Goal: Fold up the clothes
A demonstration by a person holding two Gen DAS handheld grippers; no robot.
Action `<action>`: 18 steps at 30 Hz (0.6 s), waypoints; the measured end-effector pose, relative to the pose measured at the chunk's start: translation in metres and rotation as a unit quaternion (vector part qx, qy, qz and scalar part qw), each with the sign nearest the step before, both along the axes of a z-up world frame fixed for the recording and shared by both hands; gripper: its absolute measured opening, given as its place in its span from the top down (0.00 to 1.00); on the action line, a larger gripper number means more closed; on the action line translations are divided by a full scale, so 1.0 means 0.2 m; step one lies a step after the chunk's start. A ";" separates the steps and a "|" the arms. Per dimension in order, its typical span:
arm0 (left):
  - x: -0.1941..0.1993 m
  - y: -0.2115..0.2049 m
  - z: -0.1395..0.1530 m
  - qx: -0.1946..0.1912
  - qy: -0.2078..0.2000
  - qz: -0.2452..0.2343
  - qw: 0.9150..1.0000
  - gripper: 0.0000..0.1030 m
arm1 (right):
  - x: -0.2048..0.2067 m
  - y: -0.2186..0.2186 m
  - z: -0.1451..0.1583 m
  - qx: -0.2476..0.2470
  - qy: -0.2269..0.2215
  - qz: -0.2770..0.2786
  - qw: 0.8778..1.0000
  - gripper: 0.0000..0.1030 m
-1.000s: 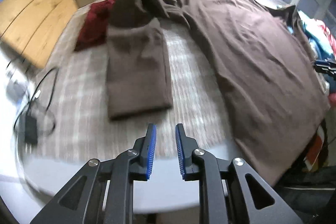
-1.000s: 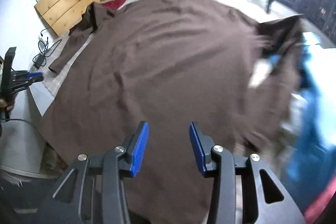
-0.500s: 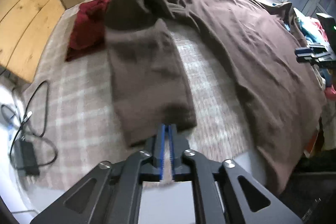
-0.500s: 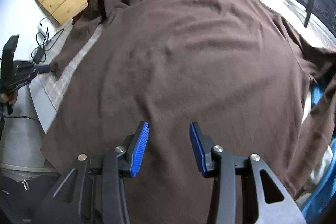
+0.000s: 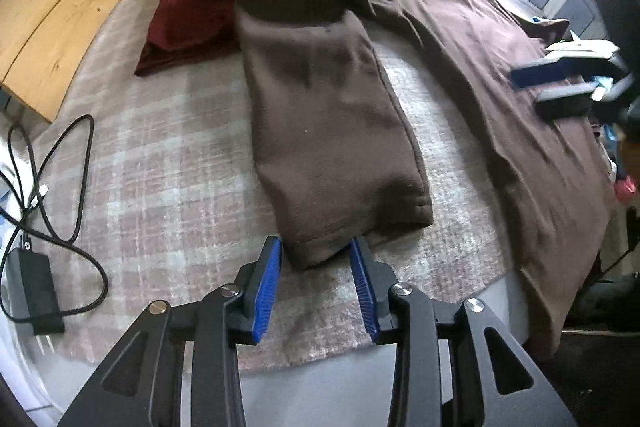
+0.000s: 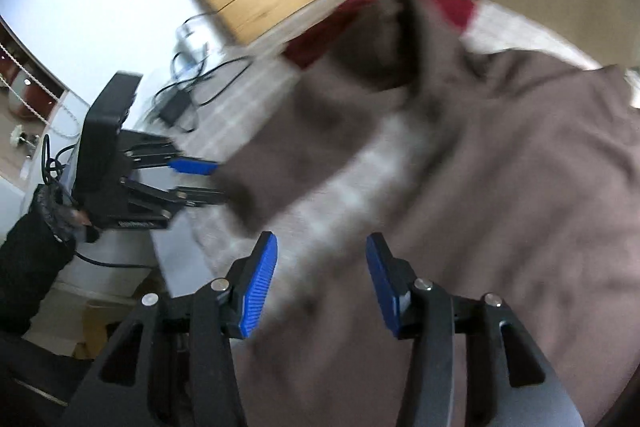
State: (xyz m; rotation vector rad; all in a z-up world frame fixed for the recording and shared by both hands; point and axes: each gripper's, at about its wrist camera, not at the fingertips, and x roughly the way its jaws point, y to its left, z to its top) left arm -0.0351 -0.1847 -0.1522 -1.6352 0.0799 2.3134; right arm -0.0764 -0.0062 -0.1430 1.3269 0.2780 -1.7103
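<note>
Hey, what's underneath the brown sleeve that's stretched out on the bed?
Under the brown sleeve lies the plaid blanket; its upper end overlaps the folded red garment. Whatever lies directly beneath the sleeve is covered.

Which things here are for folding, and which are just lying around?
For the folding:
brown garment
its sleeve
left gripper
right gripper

Just lying about:
red cloth
black charger and cable
wooden board
</note>
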 end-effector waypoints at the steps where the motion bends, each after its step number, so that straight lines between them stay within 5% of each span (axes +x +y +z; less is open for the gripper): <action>1: 0.00 -0.01 0.01 0.005 0.000 0.000 1.000 0.67 | 0.01 -0.06 -0.04 0.003 -0.010 -0.001 1.000 0.55; 9: 0.05 -0.11 0.05 0.022 0.001 0.005 1.000 0.64 | 0.03 -0.24 -0.26 0.006 -0.084 -0.023 0.996 0.56; 12: 0.05 -0.13 0.04 0.045 -0.008 0.016 0.999 0.63 | 0.04 -0.27 -0.26 0.010 -0.091 -0.009 0.996 0.95; 18: -0.01 -0.16 0.00 0.122 -0.030 0.057 0.990 0.59 | 0.04 -0.19 -0.21 -0.005 -0.095 -0.013 0.995 0.95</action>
